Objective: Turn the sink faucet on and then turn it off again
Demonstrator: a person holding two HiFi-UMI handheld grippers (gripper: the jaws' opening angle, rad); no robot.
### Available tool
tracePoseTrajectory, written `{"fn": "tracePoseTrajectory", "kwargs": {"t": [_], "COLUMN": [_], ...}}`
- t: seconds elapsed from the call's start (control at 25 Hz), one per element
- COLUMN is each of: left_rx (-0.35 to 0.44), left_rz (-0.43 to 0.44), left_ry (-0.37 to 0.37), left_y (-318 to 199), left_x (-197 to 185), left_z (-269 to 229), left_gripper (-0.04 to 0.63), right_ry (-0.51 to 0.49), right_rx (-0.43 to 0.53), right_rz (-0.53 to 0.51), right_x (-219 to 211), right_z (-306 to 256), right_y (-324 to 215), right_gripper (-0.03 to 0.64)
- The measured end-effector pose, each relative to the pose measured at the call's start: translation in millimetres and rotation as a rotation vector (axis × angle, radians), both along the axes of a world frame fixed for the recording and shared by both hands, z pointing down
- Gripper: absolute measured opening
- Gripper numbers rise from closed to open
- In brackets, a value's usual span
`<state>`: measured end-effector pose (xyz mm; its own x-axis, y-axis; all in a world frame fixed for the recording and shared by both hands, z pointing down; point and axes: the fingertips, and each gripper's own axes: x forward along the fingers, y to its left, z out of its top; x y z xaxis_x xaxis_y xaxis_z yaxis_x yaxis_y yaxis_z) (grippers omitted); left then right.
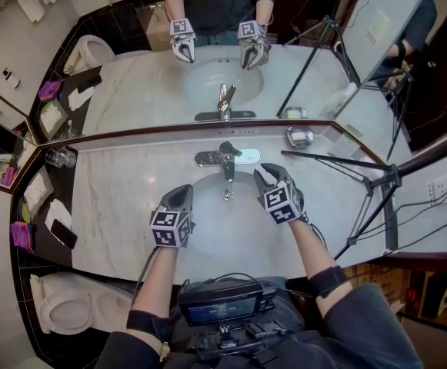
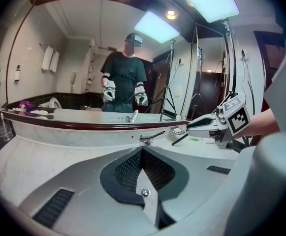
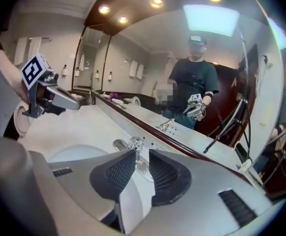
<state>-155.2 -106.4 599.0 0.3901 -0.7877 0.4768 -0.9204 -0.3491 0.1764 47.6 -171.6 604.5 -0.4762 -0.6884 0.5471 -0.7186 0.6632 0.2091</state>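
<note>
Where the oval basin [image 1: 231, 233] meets the mirror [image 1: 208, 60], the chrome faucet [image 1: 227, 162] stands with its lever slanting upward. The right gripper [image 1: 263, 177] hovers just beside it, jaws spread on nothing; the left gripper [image 1: 185, 196] has its jaws pressed together. A pale marble tabletop [image 1: 115, 198] surrounds them, and a toilet [image 1: 61, 306] sits on the left.

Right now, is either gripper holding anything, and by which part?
Nothing is held. The left gripper is shut and empty; the right gripper is open, short of the faucet.
</note>
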Motion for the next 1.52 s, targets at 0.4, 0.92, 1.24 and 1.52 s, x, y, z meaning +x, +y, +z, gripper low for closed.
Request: {"fn": "tracePoseTrajectory", "kwargs": {"t": [0.4, 0.92, 1.24, 1.52], "left_rx": [-0.009, -0.027, -0.045, -0.044], "left_rz": [-0.008, -0.036, -0.034, -0.022], "left_ry": [0.000, -0.013, -0.003, 0.004], "left_y": [-2.6, -1.5, 1.0, -2.0], "left_x": [-4.7, -16.4, -13.9, -6.9], "left_z": [4.9, 13.1, 22.8, 23.5], "left_gripper": [0.000, 0.000, 0.000, 0.000], "right_ry": [0.487, 0.720, 0.821, 0.808], "right_rx": [0.205, 0.206, 0.243, 0.218], "right_rz": [-0.429, -0.646, -0.664, -0.637], "right_x": [-50.0, -69.4, -70.1, -64.2], "right_z": [23.3, 70.3, 77.0, 83.7], "right_y": [-32.5, -50.2, -45.8, -40.8], "right_gripper": [0.235, 0.196, 0.183, 0.179]}}
